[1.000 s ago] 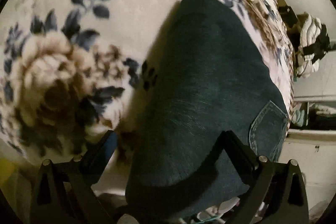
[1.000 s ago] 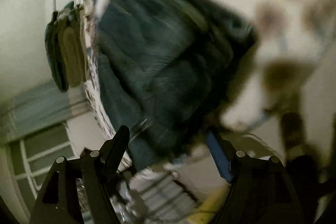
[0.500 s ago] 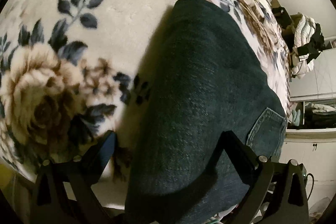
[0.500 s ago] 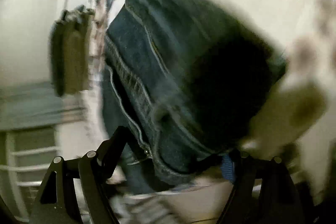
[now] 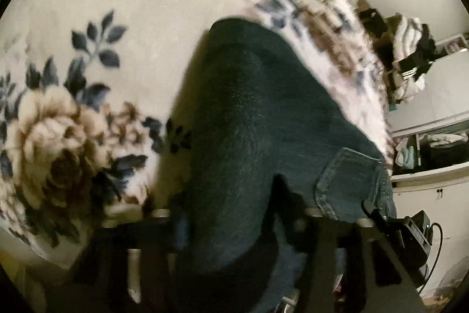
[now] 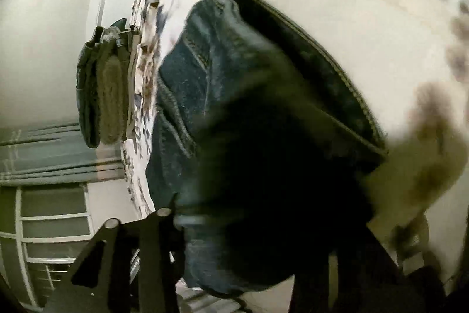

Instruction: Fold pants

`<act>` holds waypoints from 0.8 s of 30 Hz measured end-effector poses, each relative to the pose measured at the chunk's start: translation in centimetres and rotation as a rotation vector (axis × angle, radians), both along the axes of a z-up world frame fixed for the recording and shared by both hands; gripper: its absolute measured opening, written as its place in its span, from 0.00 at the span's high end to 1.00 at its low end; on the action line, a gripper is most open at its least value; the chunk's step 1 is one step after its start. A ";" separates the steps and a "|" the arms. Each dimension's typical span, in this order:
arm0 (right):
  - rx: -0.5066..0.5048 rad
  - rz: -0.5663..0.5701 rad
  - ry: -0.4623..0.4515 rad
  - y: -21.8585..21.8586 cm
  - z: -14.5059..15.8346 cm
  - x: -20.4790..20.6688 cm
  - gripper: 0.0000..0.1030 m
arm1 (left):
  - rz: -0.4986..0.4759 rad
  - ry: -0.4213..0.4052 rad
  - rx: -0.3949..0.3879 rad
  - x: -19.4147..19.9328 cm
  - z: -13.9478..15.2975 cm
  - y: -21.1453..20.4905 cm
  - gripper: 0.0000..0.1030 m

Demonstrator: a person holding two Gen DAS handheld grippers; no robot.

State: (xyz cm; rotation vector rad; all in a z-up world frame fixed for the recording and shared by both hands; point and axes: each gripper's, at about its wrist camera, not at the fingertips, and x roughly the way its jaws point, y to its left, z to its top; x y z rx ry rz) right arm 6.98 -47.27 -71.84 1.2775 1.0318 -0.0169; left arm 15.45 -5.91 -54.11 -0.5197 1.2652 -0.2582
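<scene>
Dark blue jeans (image 5: 249,122) lie folded on a cream floral blanket (image 5: 132,5). In the left wrist view a back pocket (image 5: 348,184) shows at the lower right. My left gripper (image 5: 231,228) has its fingers closed in on the near fold of the jeans. In the right wrist view the jeans (image 6: 234,96) fill the middle, with seams and waistband showing. My right gripper (image 6: 263,225) is pressed into the near edge of the denim, its jaws narrowed around it. Both views are blurred and dark near the fingertips.
The blanket edge drops off at the near side in both views. Clothes (image 5: 407,69) are heaped beyond the bed at the right, above white shelving (image 5: 433,137). Dark folded items (image 6: 99,90) sit at the bed's edge by a wall and window bars (image 6: 52,225).
Both grippers have narrowed from wide open onto the near fold of the jeans. The right gripper has moved in closer to the denim. The left view has shifted slightly.
</scene>
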 end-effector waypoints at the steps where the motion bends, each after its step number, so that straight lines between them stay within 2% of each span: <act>1: -0.012 0.009 0.002 0.3 0.7 0.2 0.61 | -0.001 -0.013 -0.007 -0.2 0.6 0.0 0.74; 7: -0.028 0.062 0.000 1.0 5.2 0.3 0.64 | -0.019 -0.052 -0.008 -1.2 6.0 0.5 0.77; 10: -0.020 0.097 -0.001 1.3 8.5 0.6 0.65 | -0.027 -0.070 -0.005 -1.2 10.7 0.6 0.77; 14: -0.028 0.135 -0.036 1.7 14.7 2.8 0.65 | -0.028 -0.116 -0.006 0.1 17.4 0.6 0.77; 17: -0.031 0.148 -0.081 2.2 19.6 6.2 0.65 | -0.018 -0.170 -0.008 2.6 22.3 0.9 0.77; 20: -0.034 0.149 -0.140 2.6 24.4 10.2 0.65 | 0.002 -0.238 -0.013 7.0 27.2 1.5 0.77; 24: -0.042 0.138 -0.224 3.5 29.5 17.2 0.65 | 0.025 -0.298 -0.022 13.7 31.2 3.0 0.77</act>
